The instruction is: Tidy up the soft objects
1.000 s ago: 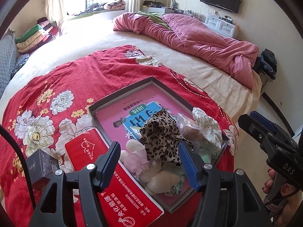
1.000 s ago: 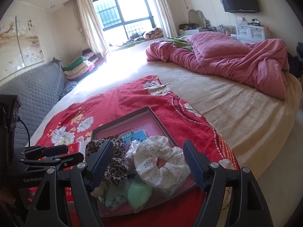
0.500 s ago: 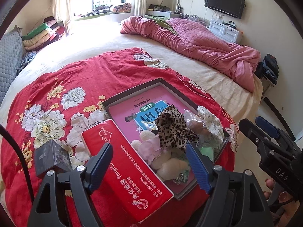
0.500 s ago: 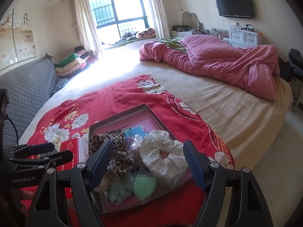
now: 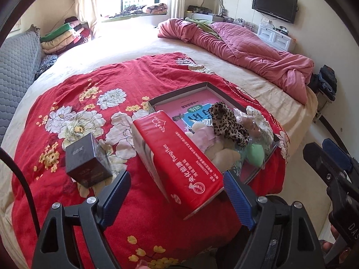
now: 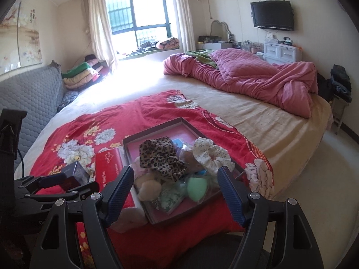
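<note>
A shallow dark tray (image 5: 179,93) (image 6: 154,126) lies on the red floral blanket and holds soft things. In it are a leopard-print scrunchie (image 5: 226,121) (image 6: 161,157), a white floral scrunchie (image 6: 208,154), a green puff (image 6: 195,190), cream plush pieces (image 6: 148,188) and a pink soft piece (image 5: 202,134). My left gripper (image 5: 175,179) hovers short of a red tissue pack (image 5: 177,161). Its jaws are opening and nothing is pressed between them. My right gripper (image 6: 175,172) stands open in front of the tray's near edge and holds nothing.
A small dark box (image 5: 85,159) stands left of the tissue pack. The red blanket (image 5: 89,103) covers the near part of the bed, and a crumpled pink quilt (image 5: 246,51) lies far right. A grey padded sofa (image 6: 29,96) runs along the left, and the bed's edge drops to the floor at right.
Both grippers have drawn back from the tray, which now looks farther off. The left jaws have spread wider, and the tissue pack and dark box have come into fuller view.
</note>
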`<action>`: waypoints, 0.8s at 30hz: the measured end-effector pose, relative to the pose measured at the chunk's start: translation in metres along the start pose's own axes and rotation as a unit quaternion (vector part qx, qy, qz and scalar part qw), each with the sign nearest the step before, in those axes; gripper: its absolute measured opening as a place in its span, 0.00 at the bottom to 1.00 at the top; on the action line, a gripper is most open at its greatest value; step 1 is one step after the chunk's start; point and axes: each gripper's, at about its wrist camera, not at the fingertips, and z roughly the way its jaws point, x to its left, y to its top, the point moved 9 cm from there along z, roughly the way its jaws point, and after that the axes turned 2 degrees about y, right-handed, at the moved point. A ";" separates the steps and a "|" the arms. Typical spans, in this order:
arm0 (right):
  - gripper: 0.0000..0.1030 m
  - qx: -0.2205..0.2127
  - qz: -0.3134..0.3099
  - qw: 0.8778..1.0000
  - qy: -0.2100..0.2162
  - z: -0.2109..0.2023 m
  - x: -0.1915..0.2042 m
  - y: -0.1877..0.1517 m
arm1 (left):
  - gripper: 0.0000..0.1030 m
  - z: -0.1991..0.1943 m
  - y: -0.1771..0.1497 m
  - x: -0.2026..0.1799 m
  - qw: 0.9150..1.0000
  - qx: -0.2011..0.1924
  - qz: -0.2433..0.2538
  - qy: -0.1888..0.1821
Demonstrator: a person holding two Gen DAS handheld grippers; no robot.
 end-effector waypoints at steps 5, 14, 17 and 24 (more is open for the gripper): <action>0.76 0.006 -0.005 1.000 -0.002 -0.012 0.006 -0.014 | 0.81 -0.013 -0.012 0.008 1.000 -0.006 -0.013 0.016; 0.76 0.049 0.003 0.999 -0.007 -0.004 0.001 -0.044 | 0.81 -0.022 -0.022 0.006 0.999 -0.010 -0.023 0.026; 0.76 0.049 0.005 0.999 -0.013 -0.006 -0.002 -0.047 | 0.81 -0.021 -0.027 0.003 0.999 -0.005 -0.016 0.030; 0.76 0.059 -0.021 0.998 -0.020 -0.013 0.004 -0.057 | 0.81 -0.024 -0.044 0.000 0.999 0.004 -0.017 0.036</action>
